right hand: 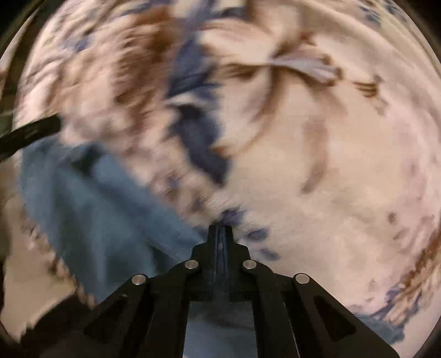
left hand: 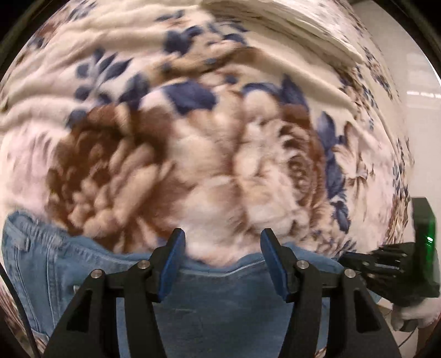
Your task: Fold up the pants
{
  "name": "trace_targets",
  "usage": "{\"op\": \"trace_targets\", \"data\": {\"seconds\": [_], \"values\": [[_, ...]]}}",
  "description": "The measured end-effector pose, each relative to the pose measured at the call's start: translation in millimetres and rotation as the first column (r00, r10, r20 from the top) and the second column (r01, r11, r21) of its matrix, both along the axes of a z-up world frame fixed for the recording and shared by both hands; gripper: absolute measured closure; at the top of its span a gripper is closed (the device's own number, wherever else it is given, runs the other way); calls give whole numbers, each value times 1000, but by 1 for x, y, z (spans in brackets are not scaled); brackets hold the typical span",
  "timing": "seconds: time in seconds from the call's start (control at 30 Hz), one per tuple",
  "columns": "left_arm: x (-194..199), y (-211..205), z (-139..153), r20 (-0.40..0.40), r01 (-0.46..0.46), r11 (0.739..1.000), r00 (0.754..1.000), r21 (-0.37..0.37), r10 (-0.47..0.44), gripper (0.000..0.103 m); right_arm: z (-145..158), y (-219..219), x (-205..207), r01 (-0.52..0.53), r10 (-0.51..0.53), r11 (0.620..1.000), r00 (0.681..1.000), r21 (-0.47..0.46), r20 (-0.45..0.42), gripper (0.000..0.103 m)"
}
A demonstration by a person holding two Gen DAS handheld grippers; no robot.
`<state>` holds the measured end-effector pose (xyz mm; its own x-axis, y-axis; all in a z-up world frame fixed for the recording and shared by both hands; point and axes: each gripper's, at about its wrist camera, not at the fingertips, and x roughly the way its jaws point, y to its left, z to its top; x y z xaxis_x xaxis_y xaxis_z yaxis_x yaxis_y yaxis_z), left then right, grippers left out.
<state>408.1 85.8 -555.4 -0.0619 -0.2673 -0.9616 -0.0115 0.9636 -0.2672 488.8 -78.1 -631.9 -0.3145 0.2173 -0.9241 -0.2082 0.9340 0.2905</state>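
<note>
Light blue denim pants [left hand: 220,303] lie on a floral blanket [left hand: 193,151], filling the bottom of the left wrist view, with a seamed edge and a belt loop at the left. My left gripper [left hand: 224,247] hovers over the pants' upper edge, jaws apart, blue pads clear of the cloth. In the blurred right wrist view the pants [right hand: 96,206] spread to the left of and under my right gripper [right hand: 220,228]. Its fingers are pressed together at the pants' edge. Whether cloth is pinched between them I cannot tell.
The plush blanket [right hand: 330,165] with brown and blue flowers covers the whole surface. A ridge of folded blanket [left hand: 289,22] rises at the top right. The right gripper's black body [left hand: 408,275] with a green light sits at the far right. A pale floor [left hand: 419,82] lies beyond the blanket edge.
</note>
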Motion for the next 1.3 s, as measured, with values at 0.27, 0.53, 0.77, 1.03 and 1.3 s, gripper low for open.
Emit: {"op": "trace_targets", "data": {"seconds": [0.27,0.53,0.77,1.03,1.3], "values": [[-18,7,11,49,-10,1000,999,23,9,49,26,-23,-40,-261,262,965,963,15,-62,43],[-18,4,7,57,-9,1000,998,28,7,49,21,-39,-56,-85,100,978,993,-190,68,98],[-17,-1,1,74,19,997,997,79,-25,49,0,-146,-50,417,-422,900,906,-129,-18,98],[-1,30,17,73,-106,993,992,47,102,49,8,-199,-44,475,-478,879,873,-47,-100,75],[-54,-14,42,128,22,998,991,51,-29,42,103,-256,-110,653,-656,754,743,74,130,22]]}}
